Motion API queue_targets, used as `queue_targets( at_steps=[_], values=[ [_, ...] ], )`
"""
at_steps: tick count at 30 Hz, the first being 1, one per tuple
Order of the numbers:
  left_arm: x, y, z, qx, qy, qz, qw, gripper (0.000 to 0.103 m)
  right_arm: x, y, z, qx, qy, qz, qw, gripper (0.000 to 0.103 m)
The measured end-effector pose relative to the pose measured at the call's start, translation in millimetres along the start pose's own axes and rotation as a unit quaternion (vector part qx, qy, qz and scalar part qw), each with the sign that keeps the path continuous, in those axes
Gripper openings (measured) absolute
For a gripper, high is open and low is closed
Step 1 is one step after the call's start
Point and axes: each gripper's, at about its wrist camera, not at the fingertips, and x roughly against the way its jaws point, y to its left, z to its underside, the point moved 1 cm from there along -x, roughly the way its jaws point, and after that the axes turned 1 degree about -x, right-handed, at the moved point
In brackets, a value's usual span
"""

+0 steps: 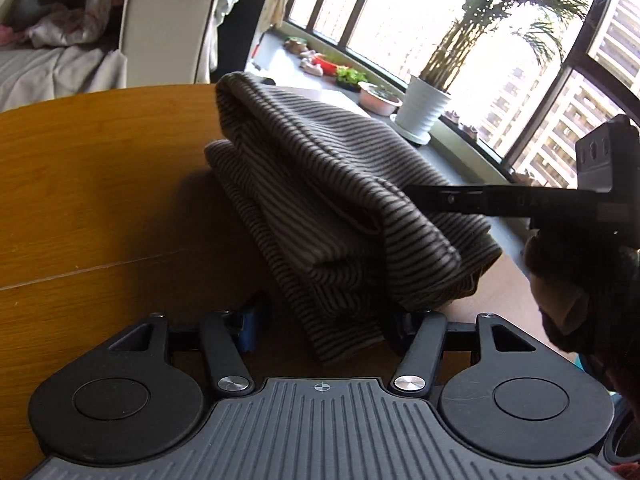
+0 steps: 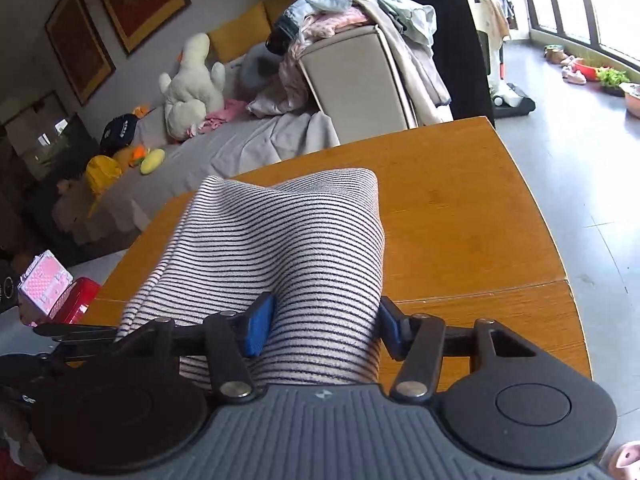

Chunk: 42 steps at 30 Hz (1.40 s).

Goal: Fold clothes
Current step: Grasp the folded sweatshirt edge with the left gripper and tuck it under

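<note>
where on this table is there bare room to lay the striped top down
Bare wood lies on the table right of the striped top, out to the window-side edge, and on the sofa side of it. The middle is crowded: the right hand-held gripper and left hand-held gripper straddle the top there.

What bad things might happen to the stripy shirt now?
1. The striped garment lies bunched near the edge of the wooden table; a tug might slide part of it off toward the floor.
2. The right gripper has a thick roll of cloth between its jaws, so layers may slip unevenly and spoil the fold.
3. The left gripper sits close to the hanging cloth edge and might snag it by accident.
</note>
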Motion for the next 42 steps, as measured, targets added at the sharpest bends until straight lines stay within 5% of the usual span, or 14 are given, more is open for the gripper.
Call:
queue_targets(
  at_steps=[4,8,14,17,19,20,22,25,29,36,42],
  values=[
    [11,-6,-4,-0.021,-0.012,-0.015,0.9996,0.061,5,20,7,0.081,-0.028,0.059,0.995,0.065],
    [20,-8,-4,-0.029,-0.023,-0.023,0.9991,0.059,29,61,16,0.205,-0.087,0.108,0.969,0.067],
    [40,7,-4,-0.002,-0.051,-0.004,0.9987,0.048,53,113,41,0.291,-0.096,0.023,0.952,0.073],
    [52,14,-8,0.017,-0.073,0.003,0.9972,0.045,30,135,65,0.342,-0.075,0.038,0.936,0.074],
    [58,14,-10,0.016,-0.084,0.004,0.9963,0.044,14,143,74,0.358,-0.066,0.054,0.930,0.051],
    [61,13,-10,0.012,-0.087,0.007,0.9961,0.044,12,143,71,0.339,-0.060,0.046,0.938,0.023],
    [64,11,-10,0.002,-0.089,0.014,0.9959,0.044,23,134,51,0.272,-0.069,0.008,0.960,0.012],
    [56,5,-9,-0.018,-0.081,0.029,0.9961,0.044,42,121,18,0.180,-0.086,-0.054,0.978,0.011],
    [22,-9,-8,-0.041,-0.052,0.040,0.9970,0.045,38,113,-6,0.101,-0.064,-0.122,0.985,0.011],
    [4,-24,-5,-0.081,-0.047,0.019,0.9954,0.051,-37,93,11,0.013,0.044,-0.138,0.989,0.011],
    [4,-17,0,-0.074,-0.045,0.017,0.9961,0.052,-43,99,16,0.032,0.047,-0.133,0.989,0.011]
  ],
)
